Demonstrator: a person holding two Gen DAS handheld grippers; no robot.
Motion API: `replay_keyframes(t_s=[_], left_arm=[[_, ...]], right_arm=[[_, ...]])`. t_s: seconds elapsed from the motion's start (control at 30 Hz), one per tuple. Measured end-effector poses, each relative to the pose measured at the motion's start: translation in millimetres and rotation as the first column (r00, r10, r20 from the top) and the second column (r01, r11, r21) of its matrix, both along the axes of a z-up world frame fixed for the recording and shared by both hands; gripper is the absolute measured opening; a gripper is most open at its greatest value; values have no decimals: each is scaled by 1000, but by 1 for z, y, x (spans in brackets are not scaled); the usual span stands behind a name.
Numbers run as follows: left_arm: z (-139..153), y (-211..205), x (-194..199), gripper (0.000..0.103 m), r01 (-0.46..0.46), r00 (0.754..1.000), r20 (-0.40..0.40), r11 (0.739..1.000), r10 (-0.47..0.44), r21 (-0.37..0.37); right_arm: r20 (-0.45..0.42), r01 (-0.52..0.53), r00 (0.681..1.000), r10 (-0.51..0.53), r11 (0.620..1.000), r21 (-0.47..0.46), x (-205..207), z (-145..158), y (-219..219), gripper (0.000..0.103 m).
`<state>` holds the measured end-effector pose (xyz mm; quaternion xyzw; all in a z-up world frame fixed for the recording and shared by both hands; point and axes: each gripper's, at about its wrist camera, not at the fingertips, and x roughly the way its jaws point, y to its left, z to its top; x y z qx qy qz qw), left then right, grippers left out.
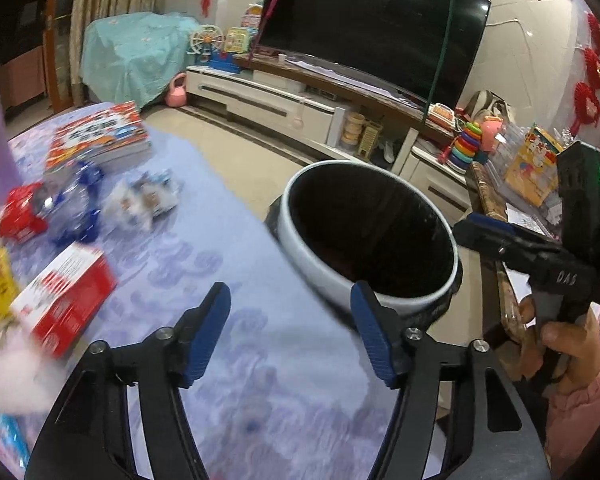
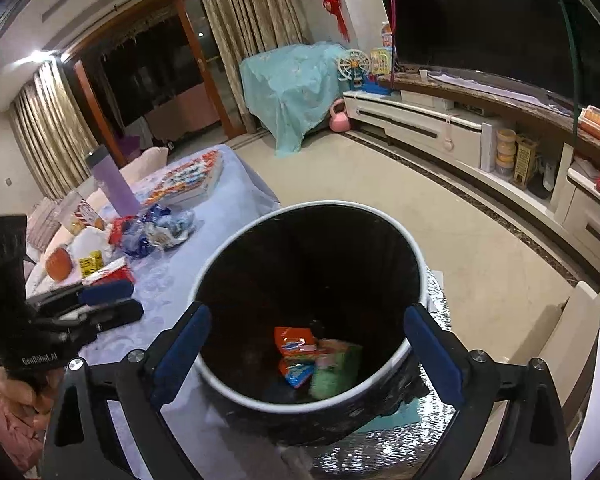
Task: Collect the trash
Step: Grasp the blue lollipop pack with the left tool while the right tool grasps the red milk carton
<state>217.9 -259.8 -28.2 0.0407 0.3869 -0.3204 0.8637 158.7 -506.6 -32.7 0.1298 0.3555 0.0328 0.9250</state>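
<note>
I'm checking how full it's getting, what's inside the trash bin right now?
At the bottom of the trash bin lie two orange snack wrappers and a green packet. Anything underneath them is covered, and the dark liner hides the rest.

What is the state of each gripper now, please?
Left gripper: open, holding nothing.
Right gripper: open wide, empty, above the trash bin.

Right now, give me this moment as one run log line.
left gripper: open, empty | right gripper: open, empty, over bin | bin: wrappers inside | table: litter left
</note>
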Motion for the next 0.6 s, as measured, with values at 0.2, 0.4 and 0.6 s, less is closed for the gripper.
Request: replay_keyframes(t_s=[0.2, 0.4, 0.6], left_arm=[[-2, 36, -21, 71, -47, 999, 0, 999, 47, 3], [-2, 70, -39, 72, -105, 994, 3, 994, 105, -4], [-8, 118, -54, 72, -201, 980, -11, 979, 201, -15]], right_arm=[[45, -6, 999, 3, 998, 62, -19, 4, 24, 101], [45, -36, 999, 31, 993, 108, -31, 0, 54, 101], [37, -82, 996, 77, 988, 133, -39, -6, 86, 101]])
